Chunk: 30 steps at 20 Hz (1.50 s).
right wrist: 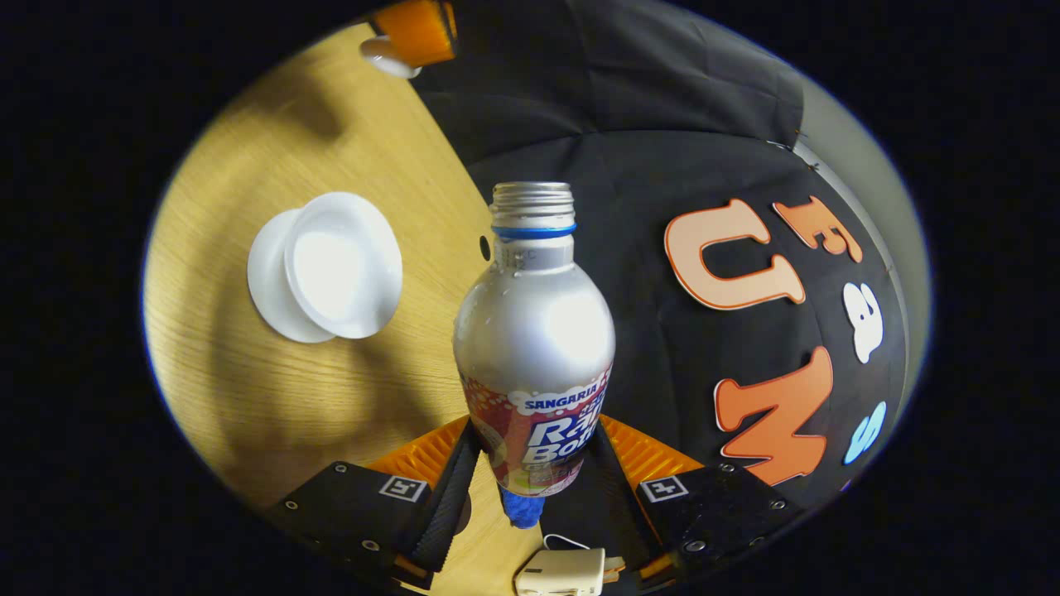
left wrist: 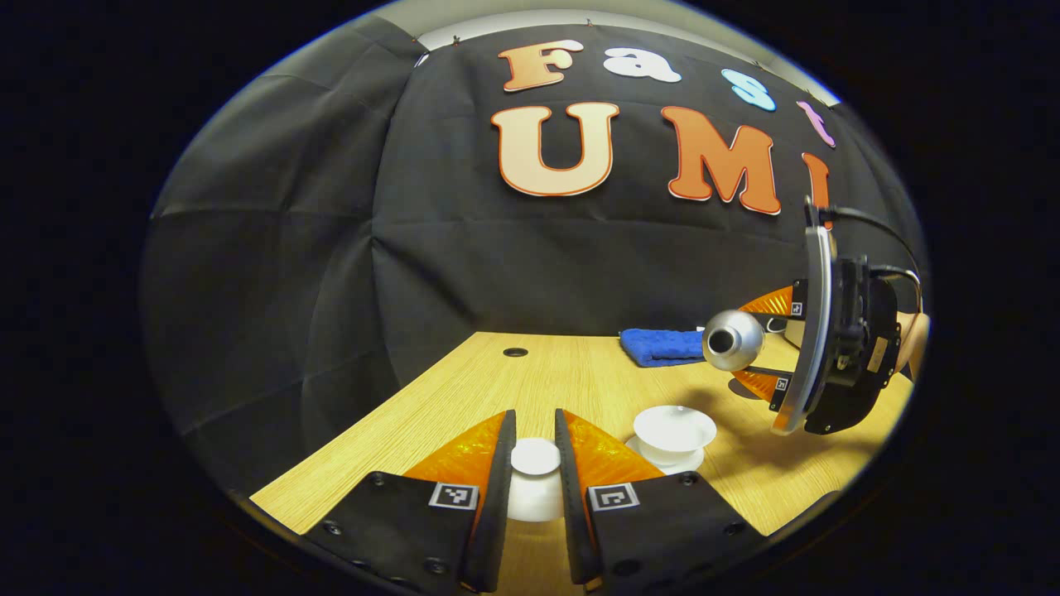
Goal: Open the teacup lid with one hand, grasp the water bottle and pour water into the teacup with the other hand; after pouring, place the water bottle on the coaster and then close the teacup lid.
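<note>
My left gripper (left wrist: 535, 426) is shut on the white teacup lid (left wrist: 534, 463), holding it over the wooden table. To its right stands the uncovered white teacup (left wrist: 675, 429) on its saucer (left wrist: 687, 465). Above and right of the cup, my right gripper (left wrist: 762, 343) is shut on the silver water bottle (left wrist: 733, 339), which is tipped over sideways, its open mouth facing the left gripper. In the right gripper view the bottle (right wrist: 534, 331) sits between my right gripper's (right wrist: 534, 430) fingers. The teacup (right wrist: 344, 265) and saucer (right wrist: 265, 290) lie left of the bottle neck. No stream of water shows.
A folded blue towel (left wrist: 662, 346) lies at the back of the table (left wrist: 464, 389), near a round cable hole (left wrist: 515, 352). A small white adapter (right wrist: 563, 571) lies below the right gripper's fingers. The black cloth wall closes off the far side.
</note>
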Available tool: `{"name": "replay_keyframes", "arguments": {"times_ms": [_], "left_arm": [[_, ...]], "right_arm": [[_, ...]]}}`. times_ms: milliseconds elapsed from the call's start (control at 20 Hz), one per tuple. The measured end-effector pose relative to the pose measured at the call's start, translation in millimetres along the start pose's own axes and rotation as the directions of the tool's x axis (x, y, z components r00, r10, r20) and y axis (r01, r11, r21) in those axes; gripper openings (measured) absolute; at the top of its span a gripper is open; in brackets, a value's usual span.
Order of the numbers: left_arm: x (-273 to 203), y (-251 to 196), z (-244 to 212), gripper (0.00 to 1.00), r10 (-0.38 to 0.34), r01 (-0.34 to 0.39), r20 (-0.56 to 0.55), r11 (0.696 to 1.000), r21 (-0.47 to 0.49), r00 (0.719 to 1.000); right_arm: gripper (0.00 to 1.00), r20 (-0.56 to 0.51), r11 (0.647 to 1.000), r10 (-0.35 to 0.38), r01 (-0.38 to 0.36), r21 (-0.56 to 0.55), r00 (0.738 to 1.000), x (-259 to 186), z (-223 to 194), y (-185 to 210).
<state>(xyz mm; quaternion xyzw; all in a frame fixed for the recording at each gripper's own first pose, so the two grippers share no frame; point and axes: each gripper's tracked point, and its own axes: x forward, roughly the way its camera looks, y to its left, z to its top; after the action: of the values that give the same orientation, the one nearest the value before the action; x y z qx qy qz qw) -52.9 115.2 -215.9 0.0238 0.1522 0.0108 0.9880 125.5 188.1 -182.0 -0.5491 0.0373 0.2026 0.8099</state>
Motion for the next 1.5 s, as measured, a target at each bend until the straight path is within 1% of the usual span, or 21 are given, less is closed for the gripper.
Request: {"name": "replay_keyframes", "arguments": {"times_ms": [100,200,350,500,700,800,950,1000,1200,1400,1500], "left_arm": [[1,-8,7,0.35,-0.011,0.011,0.007,1.0,0.014,1.0],[2,-16,14,0.34,-0.023,0.023,0.016,1.0,0.017,1.0],[4,-31,22,0.34,-0.05,0.05,0.024,0.999,0.014,0.998],[11,-46,26,0.34,-0.073,0.073,0.024,0.997,0.02,0.997],[20,-68,29,0.34,-0.108,0.107,0.017,0.994,0.026,0.994],[26,-79,31,0.34,-0.124,0.124,0.015,0.992,0.031,0.992],[36,-95,31,0.34,-0.143,0.142,0.013,0.989,0.033,0.99],[40,-100,29,0.34,-0.151,0.15,0.009,0.988,0.029,0.989],[55,-116,21,0.35,-0.171,0.171,-0.016,0.985,0.016,0.985],[71,-127,7,0.35,-0.185,0.186,-0.046,0.982,0.011,0.982],[74,-131,-4,0.35,-0.191,0.193,-0.076,0.981,0.017,0.979]], "right_arm": [[0.78,0.002,0.996,-0.007,0.006,0.089,1.0,-2,-5,-15],[0.78,0.0,0.982,-0.004,0.004,0.19,1.0,-3,-12,-24],[0.78,-0.011,0.938,0.005,-0.001,0.346,1.0,-9,-25,-32],[0.78,-0.023,0.882,0.012,0.0,0.471,1.0,-13,-39,-43],[0.79,-0.001,0.803,0.011,-0.008,0.596,1.0,-26,-50,-57],[0.78,-0.006,0.757,0.009,-0.003,0.654,1.0,-28,-52,-60],[0.78,-0.034,0.679,0.014,0.015,0.734,0.999,-24,-75,-64],[0.78,-0.046,0.657,0.018,0.023,0.753,0.999,-25,-74,-57],[0.78,-0.076,0.588,0.037,0.04,0.808,0.996,-21,-98,-52],[0.78,-0.074,0.502,0.05,0.039,0.864,0.996,-12,-110,-47],[0.78,-0.08,0.473,0.065,0.04,0.88,0.995,-8,-115,-39]]}}
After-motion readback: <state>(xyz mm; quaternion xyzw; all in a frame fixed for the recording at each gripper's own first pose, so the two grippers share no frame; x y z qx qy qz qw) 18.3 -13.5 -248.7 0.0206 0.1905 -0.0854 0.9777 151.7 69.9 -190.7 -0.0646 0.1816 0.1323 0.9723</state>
